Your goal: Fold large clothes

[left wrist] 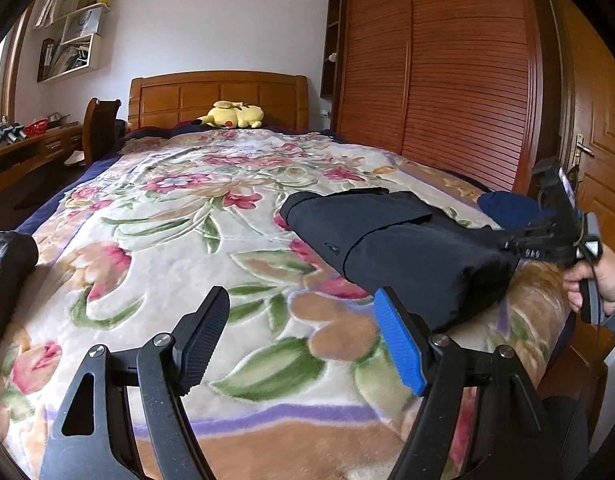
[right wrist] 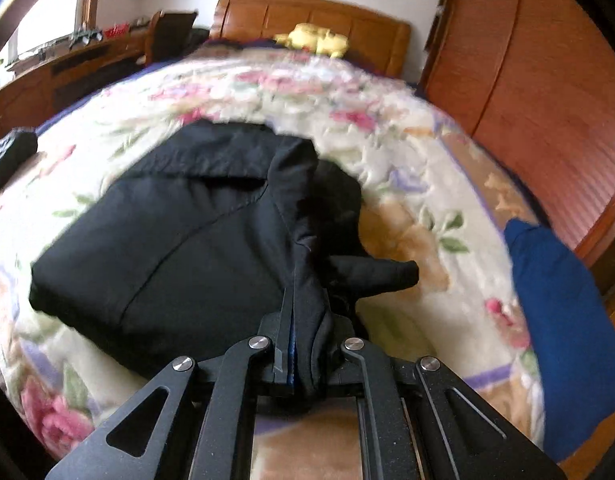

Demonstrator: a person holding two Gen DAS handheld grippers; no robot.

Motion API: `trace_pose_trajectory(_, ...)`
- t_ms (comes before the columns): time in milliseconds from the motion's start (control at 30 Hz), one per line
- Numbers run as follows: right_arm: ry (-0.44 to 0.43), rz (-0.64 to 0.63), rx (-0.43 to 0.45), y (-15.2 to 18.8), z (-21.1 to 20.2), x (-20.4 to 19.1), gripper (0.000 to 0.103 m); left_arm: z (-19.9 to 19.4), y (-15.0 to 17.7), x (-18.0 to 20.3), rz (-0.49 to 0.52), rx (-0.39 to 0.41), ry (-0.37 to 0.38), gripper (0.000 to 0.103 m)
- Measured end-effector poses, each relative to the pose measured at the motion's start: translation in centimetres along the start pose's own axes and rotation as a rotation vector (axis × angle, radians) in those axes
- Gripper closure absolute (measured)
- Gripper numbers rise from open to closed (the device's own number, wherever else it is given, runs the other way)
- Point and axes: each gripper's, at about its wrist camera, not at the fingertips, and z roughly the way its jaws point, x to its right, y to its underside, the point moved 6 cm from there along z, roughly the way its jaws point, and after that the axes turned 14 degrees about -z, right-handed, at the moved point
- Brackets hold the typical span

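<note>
Fabric of the black jacket (right wrist: pixel 179 240) looks soft and slippery, so my right claw (right wrist: pixel 303 344) pinches its near edge on the bed (left wrist: pixel 155 216) while my left claw (left wrist: pixel 299 340) hangs open

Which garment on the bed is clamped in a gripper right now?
The folded black garment: the right gripper is shut on it. The blue garment lies apart, untouched.

I am working in a home bedroom: a bed (left wrist: pixel 155 240) under a floral blanket (left wrist: pixel 187 208), a wooden headboard (left wrist: pixel 219 96) with a yellow plush toy (left wrist: pixel 231 115) before it, a slatted wooden wardrobe (left wrist: pixel 439 72) along one side, wall shelves (left wrist: pixel 73 36) of papers, and a wooden desk (left wrist: pixel 31 148) by the window.
</note>
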Motion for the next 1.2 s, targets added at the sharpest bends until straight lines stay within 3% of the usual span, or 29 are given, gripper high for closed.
trace_pose_trajectory(133,0.002,-0.027,-0.003,0.4,0.0,-1.3,0.095,0.3,0.1,0.3,0.002,-0.005,0.003,0.027)
trace_pose_trajectory(200,0.019,-0.023,0.007,0.3,-0.6,-1.3,0.089,0.4,0.0,0.4,0.003,-0.004,0.003,0.027)
trace_pose_trajectory(300,0.05,-0.016,0.029,-0.5,-1.5,-1.0,0.065,0.4,0.0,0.4,0.003,-0.003,0.002,0.027)
trace_pose_trajectory(367,0.07,-0.003,0.068,-0.9,-2.7,-0.8,0.039,0.4,0.1,0.4,0.004,-0.001,-0.001,0.027)
trace_pose_trajectory(533,0.121,0.016,0.168,-2.1,-5.6,-1.2,0.037,0.5,0.2,0.3,0.004,-0.002,-0.007,0.027)
trace_pose_trajectory(733,-0.015,-0.053,0.23,-3.1,-6.7,-6.5,0.037,0.5,0.2,0.3,0.005,0.0,-0.01,0.027)
trace_pose_trajectory(1000,-0.144,-0.042,0.237,-3.6,-5.2,-10.7,0.037,0.4,0.1,0.0,0.005,0.0,-0.014,0.027)
trace_pose_trajectory(1100,-0.153,-0.045,0.215,-3.0,-3.9,-11.3,0.037,0.1,0.2,-0.4,0.002,0.001,-0.015,0.027)
trace_pose_trajectory(1200,-0.142,-0.04,0.189,-2.1,-2.4,-11.3,0.029,0.1,0.2,-0.4,0.002,0.001,-0.014,0.027)
